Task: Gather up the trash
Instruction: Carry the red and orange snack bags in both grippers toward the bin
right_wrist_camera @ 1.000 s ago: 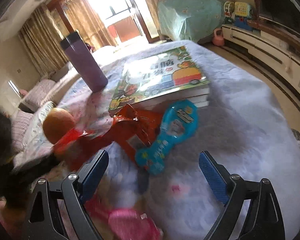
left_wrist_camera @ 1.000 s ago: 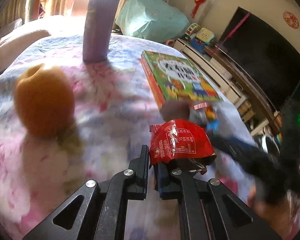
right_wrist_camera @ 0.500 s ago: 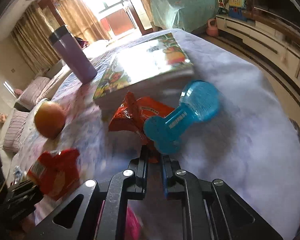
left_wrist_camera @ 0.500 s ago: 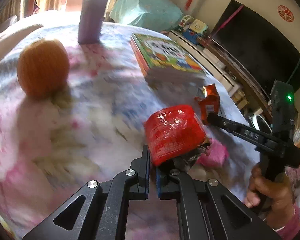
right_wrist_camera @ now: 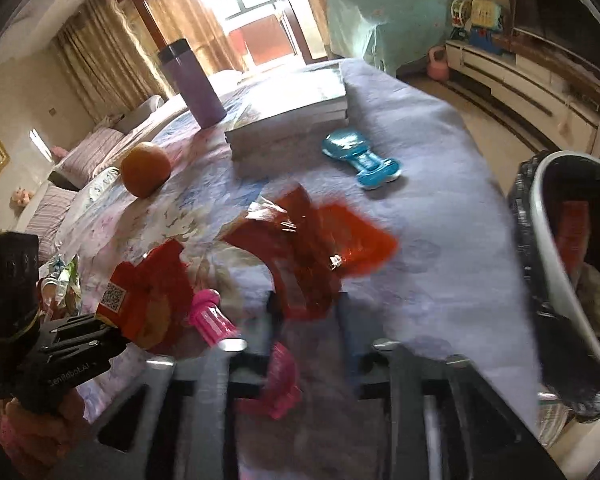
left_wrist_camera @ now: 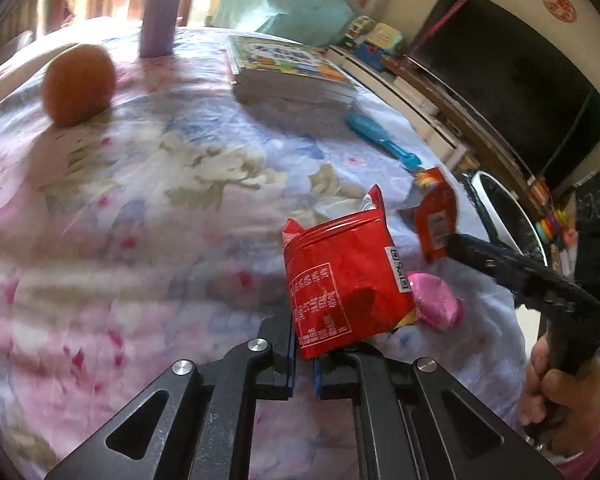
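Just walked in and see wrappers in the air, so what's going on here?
A person is clearing trash off a table with floral cloth. The left hand-held gripper is shut on a red snack bag, lifted. The right hand-held gripper holds an orange wrapper and is blurred with motion. A bin stands beside the table on the right. A pink wrapper, blue toy, orange, books and purple flask sit on the table.
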`<control>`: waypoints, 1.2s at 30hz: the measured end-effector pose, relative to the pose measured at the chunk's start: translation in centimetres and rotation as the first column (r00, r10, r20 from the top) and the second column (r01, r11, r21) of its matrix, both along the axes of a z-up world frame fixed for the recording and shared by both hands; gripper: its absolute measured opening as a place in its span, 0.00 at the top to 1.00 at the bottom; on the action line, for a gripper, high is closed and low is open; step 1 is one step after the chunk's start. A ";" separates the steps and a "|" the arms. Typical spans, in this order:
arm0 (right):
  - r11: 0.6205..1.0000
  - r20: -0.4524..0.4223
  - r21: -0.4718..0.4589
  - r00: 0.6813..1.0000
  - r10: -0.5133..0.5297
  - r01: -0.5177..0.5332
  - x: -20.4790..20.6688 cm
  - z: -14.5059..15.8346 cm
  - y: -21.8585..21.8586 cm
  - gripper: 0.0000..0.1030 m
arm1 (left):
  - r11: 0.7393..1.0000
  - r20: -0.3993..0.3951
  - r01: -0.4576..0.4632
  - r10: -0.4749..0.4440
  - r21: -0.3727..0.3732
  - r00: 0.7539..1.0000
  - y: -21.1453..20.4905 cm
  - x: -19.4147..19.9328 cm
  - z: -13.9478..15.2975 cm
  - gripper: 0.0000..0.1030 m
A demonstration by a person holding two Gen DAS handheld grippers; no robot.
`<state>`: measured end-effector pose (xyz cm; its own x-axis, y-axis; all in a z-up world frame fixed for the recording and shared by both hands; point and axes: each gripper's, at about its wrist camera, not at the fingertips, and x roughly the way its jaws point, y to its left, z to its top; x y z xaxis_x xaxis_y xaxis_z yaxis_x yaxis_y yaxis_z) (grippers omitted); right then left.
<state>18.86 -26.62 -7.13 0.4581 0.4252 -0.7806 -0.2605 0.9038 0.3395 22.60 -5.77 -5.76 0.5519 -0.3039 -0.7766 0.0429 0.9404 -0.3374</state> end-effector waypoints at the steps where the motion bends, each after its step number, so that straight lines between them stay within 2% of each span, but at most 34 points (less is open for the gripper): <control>1: 1.000 0.007 0.008 1.000 0.001 -0.001 0.0 0.1 -0.2 0.42 | 1.000 -0.001 -0.019 0.019 -0.002 1.000 0.3 -0.5 0.1 0.95; 2: 1.000 0.014 0.017 1.000 0.004 -0.005 0.0 0.3 -0.4 0.38 | 0.999 0.000 -0.032 0.032 0.000 0.999 0.4 -0.8 0.1 0.92; 4: 1.000 0.026 0.021 1.000 0.015 -0.016 0.0 0.4 -0.4 0.38 | 0.998 -0.003 -0.060 0.060 0.009 0.998 0.5 -1.7 0.2 0.88; 11: 1.000 0.079 0.020 0.997 -0.008 0.007 0.7 0.4 0.2 0.40 | 0.996 0.022 -0.089 0.089 -0.022 0.996 0.8 -1.9 0.4 0.88; 13: 1.000 0.074 0.013 0.997 -0.017 0.016 1.1 0.1 0.4 0.61 | 0.997 0.034 -0.070 0.071 -0.031 0.997 0.7 -1.8 0.5 0.90; 14: 1.000 0.070 0.006 0.997 -0.021 0.020 1.3 -0.2 0.5 0.84 | 0.998 0.039 -0.063 0.064 -0.028 0.997 0.6 -1.6 0.6 0.91; 17: 0.999 0.054 0.020 0.998 -0.044 0.043 1.2 -0.6 0.2 0.85 | 0.999 0.059 -0.037 0.038 -0.025 0.998 0.2 -1.7 1.1 0.93; 25: 0.994 0.090 0.069 0.992 -0.088 0.082 -1.4 0.9 -1.8 0.88 | 1.000 0.096 0.004 -0.003 -0.014 0.995 -0.7 -2.3 2.8 0.96; 36: 0.983 0.132 0.129 0.980 -0.150 0.133 -4.5 3.3 -5.2 0.88 | 0.993 0.140 0.118 -0.121 0.030 0.983 -5.7 -2.3 5.2 0.96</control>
